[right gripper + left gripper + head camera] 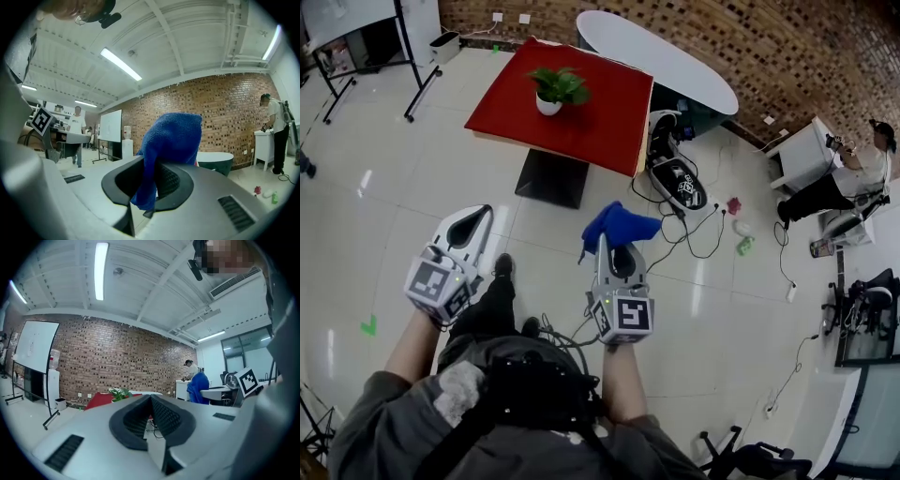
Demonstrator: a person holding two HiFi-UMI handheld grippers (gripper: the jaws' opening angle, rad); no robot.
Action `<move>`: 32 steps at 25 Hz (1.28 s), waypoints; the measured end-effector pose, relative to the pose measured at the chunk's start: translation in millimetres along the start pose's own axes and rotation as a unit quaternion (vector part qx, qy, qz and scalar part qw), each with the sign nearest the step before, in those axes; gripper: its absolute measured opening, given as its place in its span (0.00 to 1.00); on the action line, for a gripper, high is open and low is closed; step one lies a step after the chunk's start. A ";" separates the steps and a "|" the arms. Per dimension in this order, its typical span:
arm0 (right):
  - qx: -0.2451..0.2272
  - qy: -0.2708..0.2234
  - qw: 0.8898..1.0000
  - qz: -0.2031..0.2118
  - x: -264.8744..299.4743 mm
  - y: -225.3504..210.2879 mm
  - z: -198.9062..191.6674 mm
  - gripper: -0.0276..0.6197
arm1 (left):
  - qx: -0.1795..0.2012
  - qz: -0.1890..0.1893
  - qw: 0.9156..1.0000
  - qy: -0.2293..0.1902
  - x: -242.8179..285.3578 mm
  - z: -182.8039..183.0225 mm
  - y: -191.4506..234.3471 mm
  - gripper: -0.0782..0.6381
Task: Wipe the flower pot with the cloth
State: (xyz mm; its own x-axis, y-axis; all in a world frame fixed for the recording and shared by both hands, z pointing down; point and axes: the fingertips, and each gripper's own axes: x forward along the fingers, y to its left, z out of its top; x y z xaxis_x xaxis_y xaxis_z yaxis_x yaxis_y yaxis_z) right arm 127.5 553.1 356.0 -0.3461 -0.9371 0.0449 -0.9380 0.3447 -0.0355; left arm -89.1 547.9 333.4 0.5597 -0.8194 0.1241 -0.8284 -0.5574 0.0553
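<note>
A white flower pot (548, 105) with a green plant stands on the red table (600, 122) at the far middle of the head view. The plant (120, 393) shows small in the left gripper view, beyond the jaws. My right gripper (613, 246) is shut on a blue cloth (619, 226), which bunches up above its jaws. In the right gripper view the blue cloth (171, 145) fills the gap and hangs down between the pads. My left gripper (484, 218) is shut with nothing in it. Both grippers are held level over the floor, well short of the table.
A white oval table (661, 58) stands behind the red one along the brick wall. A machine with cables (675, 178) sits on the floor right of the red table. A person (839, 178) sits at a desk far right. A whiteboard stand (33, 366) is at left.
</note>
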 end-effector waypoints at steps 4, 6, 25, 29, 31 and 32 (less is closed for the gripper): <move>-0.010 0.004 1.000 -0.004 17.7 -1.3 -2.7 0.15 | -0.004 -0.010 1.000 -0.016 13.9 -1.1 15.1 0.15; -0.010 0.004 1.000 -0.017 33.0 -8.6 -3.1 0.15 | -0.003 -0.018 1.000 -0.017 29.2 -3.3 26.0 0.15; -0.006 0.030 0.995 -0.090 327.6 -82.3 2.0 0.15 | -0.043 -0.077 0.996 0.004 294.0 -2.7 242.6 0.16; -0.007 0.036 0.995 -0.090 385.9 -85.6 2.2 0.15 | -0.039 -0.083 0.996 0.009 329.7 -1.8 280.0 0.25; -0.008 0.037 0.995 -0.090 412.1 -84.8 3.8 0.15 | -0.028 -0.084 0.996 0.019 342.5 -9.9 297.7 0.25; -0.008 0.036 0.995 -0.090 424.4 -82.9 5.1 0.15 | -0.024 -0.083 0.996 0.024 347.9 -16.3 306.7 0.25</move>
State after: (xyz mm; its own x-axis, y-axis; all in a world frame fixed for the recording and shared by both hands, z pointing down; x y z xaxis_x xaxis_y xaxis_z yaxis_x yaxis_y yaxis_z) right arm 58.5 126.5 372.9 -0.1729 -0.9774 0.1213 -0.9848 0.1735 -0.0053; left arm -148.8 94.1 409.6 0.6881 -0.7086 0.1566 -0.7255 -0.6764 0.1271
